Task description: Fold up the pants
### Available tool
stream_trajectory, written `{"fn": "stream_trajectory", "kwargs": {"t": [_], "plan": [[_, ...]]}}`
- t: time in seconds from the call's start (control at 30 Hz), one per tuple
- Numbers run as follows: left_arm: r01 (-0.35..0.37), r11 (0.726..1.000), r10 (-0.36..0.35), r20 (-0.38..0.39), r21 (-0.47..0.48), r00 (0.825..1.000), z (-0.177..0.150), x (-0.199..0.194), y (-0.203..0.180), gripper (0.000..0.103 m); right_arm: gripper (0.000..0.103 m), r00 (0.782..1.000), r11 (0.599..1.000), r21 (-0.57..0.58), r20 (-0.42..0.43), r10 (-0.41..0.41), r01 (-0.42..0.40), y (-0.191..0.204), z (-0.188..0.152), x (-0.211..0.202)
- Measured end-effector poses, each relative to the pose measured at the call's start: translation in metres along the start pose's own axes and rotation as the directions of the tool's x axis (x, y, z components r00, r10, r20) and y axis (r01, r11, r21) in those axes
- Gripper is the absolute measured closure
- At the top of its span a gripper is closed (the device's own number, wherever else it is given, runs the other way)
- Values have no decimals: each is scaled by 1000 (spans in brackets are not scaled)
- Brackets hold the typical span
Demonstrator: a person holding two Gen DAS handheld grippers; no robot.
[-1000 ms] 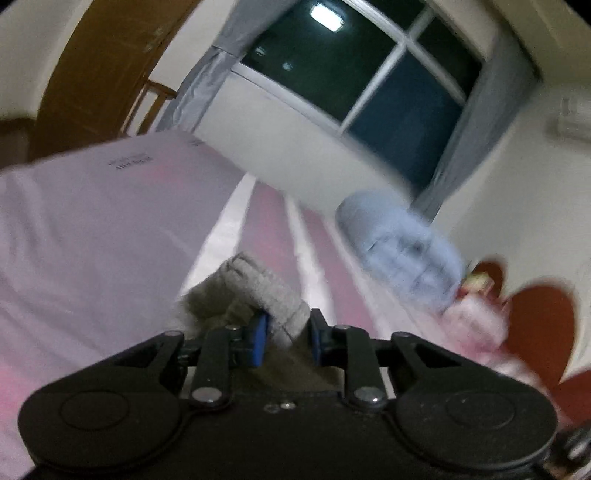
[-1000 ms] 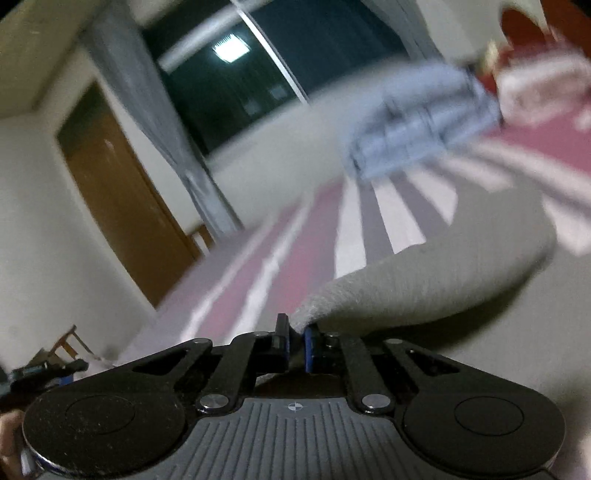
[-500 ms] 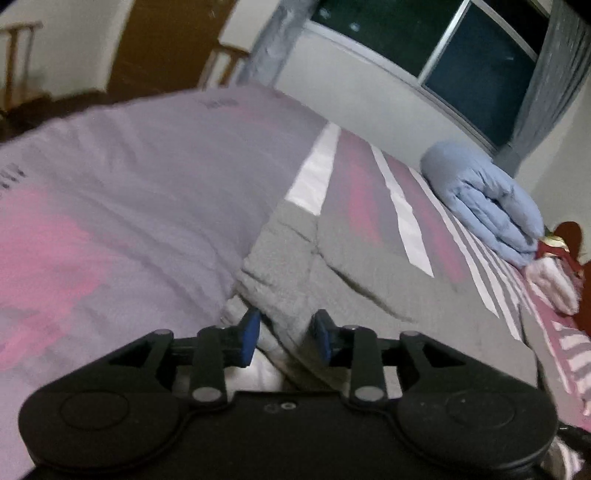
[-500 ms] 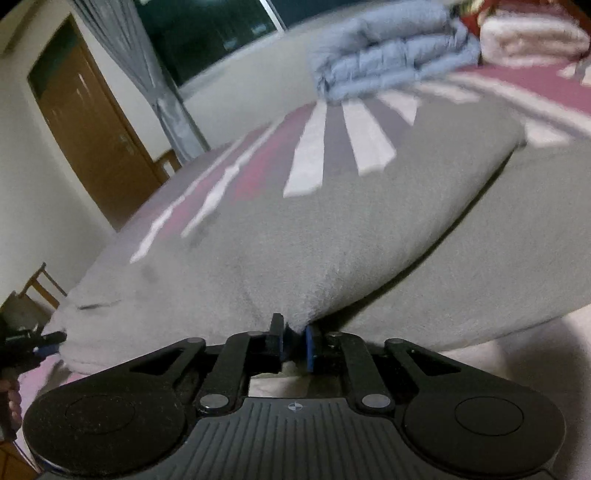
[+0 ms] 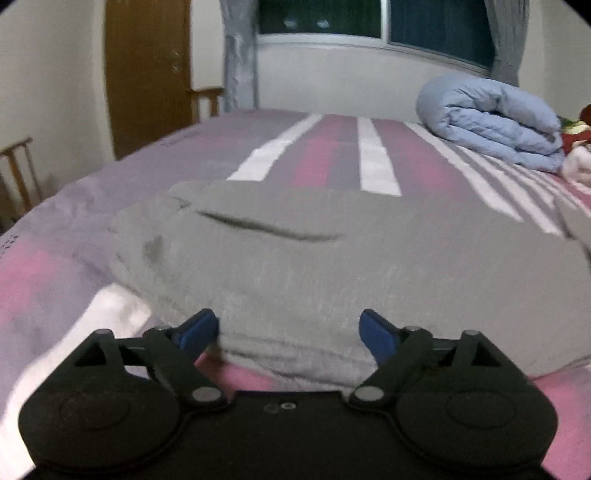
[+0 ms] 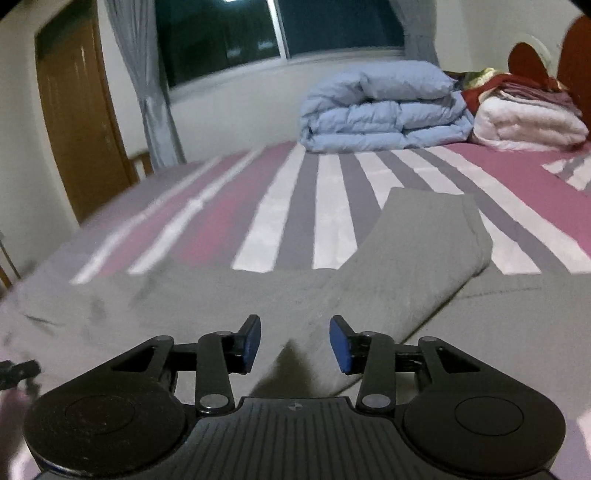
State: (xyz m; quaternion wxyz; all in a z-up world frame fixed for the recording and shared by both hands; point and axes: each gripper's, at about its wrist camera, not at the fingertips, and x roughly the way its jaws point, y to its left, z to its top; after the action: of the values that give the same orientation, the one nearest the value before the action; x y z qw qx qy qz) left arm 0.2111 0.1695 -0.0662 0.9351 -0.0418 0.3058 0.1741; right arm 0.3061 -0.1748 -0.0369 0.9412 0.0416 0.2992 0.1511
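Left wrist view: the left gripper [image 5: 289, 334] has its jaws spread wide and grips nothing; its blue pads [image 5: 195, 331] flank the near folded edge of the grey pants [image 5: 332, 266], which lie flat on the striped bed [image 5: 55, 280] and fill the field from 9 to 3 o'clock. A blue duvet [image 5: 491, 122] sits rolled at 2 o'clock, a wooden door [image 5: 147, 74] at 11 o'clock, and a window [image 5: 369, 22] at 12 o'clock.

Right wrist view: the right gripper [image 6: 294, 344] is likewise parted and empty, its pads [image 6: 340, 345] either side of a fold ridge in the pants [image 6: 406, 269]. One folded leg runs toward 1 o'clock, lying over the remaining fabric. The duvet [image 6: 384, 107] lies at 1 o'clock, with a white blanket [image 6: 528, 125] just beside it at 2 o'clock.
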Motion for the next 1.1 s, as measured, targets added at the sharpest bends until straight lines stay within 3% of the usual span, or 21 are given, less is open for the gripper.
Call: {"fn": "stream_trajectory", "kwargs": {"t": [0.07, 0.17, 0.27, 0.47, 0.57, 0.6, 0.63, 0.67, 0.7, 0.87, 1.03, 1.07, 1.1], "plan": [[-5, 1000, 6, 21, -31, 1000, -8, 2, 0, 19, 61, 998, 998, -33, -32, -47, 46, 1, 1, 18], [36, 993, -38, -17, -114, 999, -4, 9, 16, 12, 60, 990, 989, -93, -74, -121, 114, 2, -3, 42], [83, 980, -89, -26, -181, 996, -6, 12, 34, 9, 60, 989, 987, -110, -73, -129, 121, 0, -10, 49], [74, 981, -79, -21, -178, 997, -12, 10, 33, 9, 59, 988, 985, -111, -73, -138, 129, 6, -2, 49], [68, 982, -73, -23, -178, 997, -11, 10, 29, 8, 46, 971, 968, -162, -114, -210, 190, 12, 0, 62], [67, 982, -72, -23, -178, 997, -11, 10, 29, 8, 48, 970, 966, -178, -123, -211, 187, 11, -2, 64], [66, 982, -71, -24, -177, 997, -10, 10, 29, 8, 55, 971, 969, -167, -124, -205, 183, 7, -4, 63], [67, 982, -73, -24, -179, 997, -10, 10, 29, 8, 86, 974, 977, -136, -131, -184, 167, 1, -6, 59], [69, 981, -74, -24, -180, 997, -10, 10, 29, 8, 98, 979, 985, -95, -127, -159, 147, -8, -6, 51], [78, 979, -83, -16, -187, 996, -12, 9, 29, 8, 98, 993, 992, 46, -40, -113, 115, -42, -21, -8], [78, 980, -82, -13, -185, 997, -13, 8, 29, 8, 98, 993, 967, 240, -101, -61, 84, -84, -61, -27], [77, 980, -81, -12, -185, 997, -13, 7, 30, 8, 95, 996, 967, 246, -83, -46, 65, -86, -60, -31], [77, 980, -81, -11, -186, 997, -13, 7, 30, 8, 79, 996, 970, 235, -73, -49, 65, -87, -56, -35]]}}
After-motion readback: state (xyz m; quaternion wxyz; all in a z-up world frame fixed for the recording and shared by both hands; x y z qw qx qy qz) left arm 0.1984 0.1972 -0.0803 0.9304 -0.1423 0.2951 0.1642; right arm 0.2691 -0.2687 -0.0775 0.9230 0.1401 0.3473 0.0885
